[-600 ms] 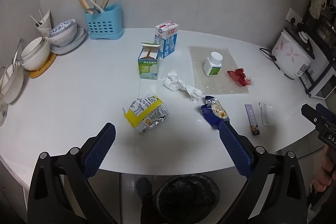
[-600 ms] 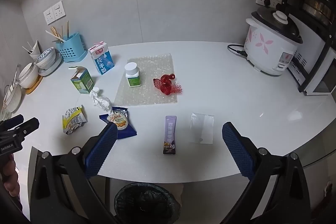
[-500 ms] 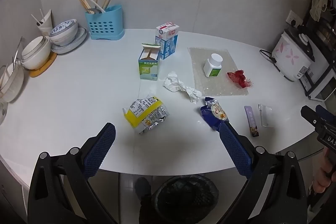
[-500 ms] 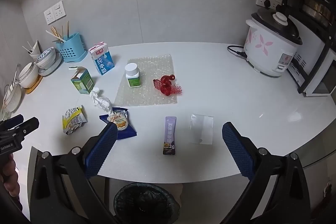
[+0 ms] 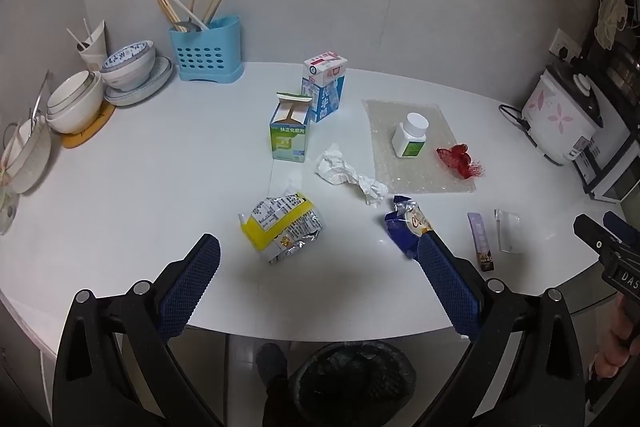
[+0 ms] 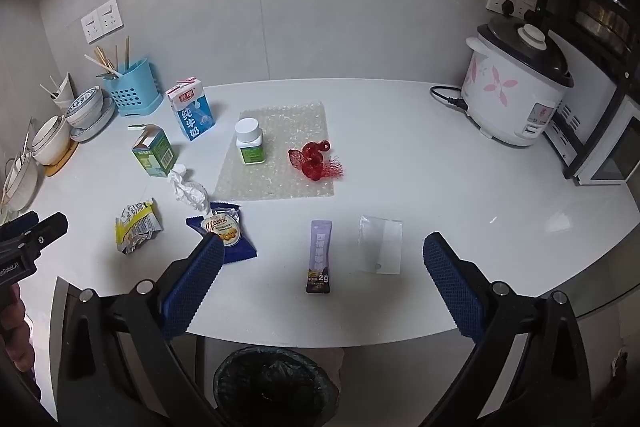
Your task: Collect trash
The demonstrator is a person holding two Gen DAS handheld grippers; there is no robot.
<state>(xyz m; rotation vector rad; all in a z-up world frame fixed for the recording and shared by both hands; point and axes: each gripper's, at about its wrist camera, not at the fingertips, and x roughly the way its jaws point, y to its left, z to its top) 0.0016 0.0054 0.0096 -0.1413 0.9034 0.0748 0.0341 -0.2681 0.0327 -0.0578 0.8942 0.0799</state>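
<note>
Litter lies across the white counter (image 5: 160,163). In the left wrist view a yellow snack bag (image 5: 280,225) sits just beyond my open left gripper (image 5: 318,247), with crumpled tissue (image 5: 348,179), a blue cookie wrapper (image 5: 406,227) and a green carton (image 5: 290,135) farther on. My open right gripper (image 6: 318,247) hovers over the front edge near a purple sachet (image 6: 319,255) and a clear plastic bag (image 6: 380,245). A red net (image 6: 316,161), a white pill bottle (image 6: 249,141) and a blue milk carton (image 6: 191,113) stand beyond. Both grippers hold nothing.
A black-lined trash bin (image 6: 276,387) stands on the floor below the counter's front edge. Stacked bowls (image 5: 80,95) and a blue utensil holder (image 5: 206,53) occupy the far left. A rice cooker (image 6: 516,99) sits at the far right. Bubble wrap (image 6: 280,155) underlies the bottle.
The left wrist view has shifted slightly: the counter items sit a little lower and nearer in the frame. The right gripper has hardly moved. Both grippers stay open.
</note>
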